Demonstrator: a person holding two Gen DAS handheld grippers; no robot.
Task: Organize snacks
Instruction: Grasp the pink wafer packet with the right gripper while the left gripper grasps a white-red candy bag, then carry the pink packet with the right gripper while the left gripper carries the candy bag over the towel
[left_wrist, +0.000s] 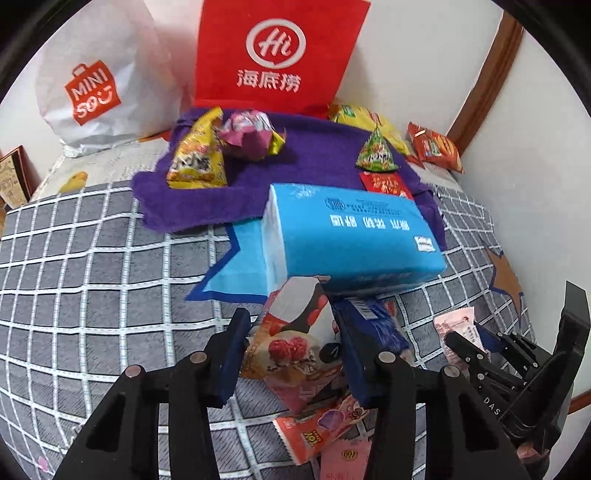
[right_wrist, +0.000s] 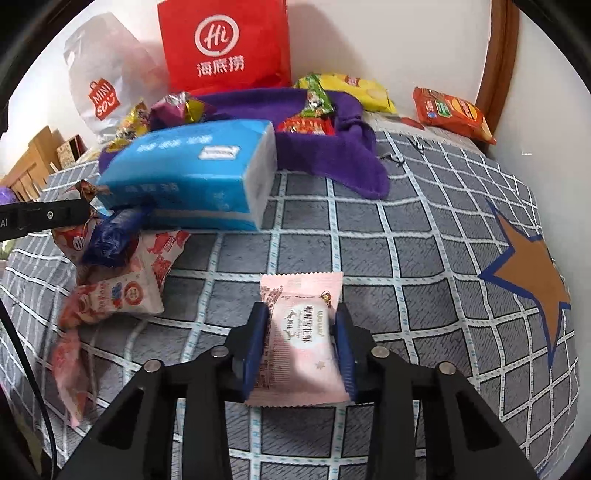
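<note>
both jaws clamped: right gripper (right_wrist: 300, 334) on pink packet (right_wrist: 301, 332), left gripper (left_wrist: 291, 343) on strawberry packet (left_wrist: 295, 343); slick puffy wrappers could squirt out on lift.

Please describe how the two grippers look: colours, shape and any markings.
Both the left gripper and right gripper have black angular frames with round silver pins and two flat blue fingers. Seen from the left camera, the right one carries white letters "DAS".

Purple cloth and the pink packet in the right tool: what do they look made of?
Purple cloth: seemingly terry or fleece, matte and fuzzy, slumping in soft folds. Pink packet: likely thin plastic film, faintly sheened, with crimped zigzag ends, pinched in the right tool.
</note>
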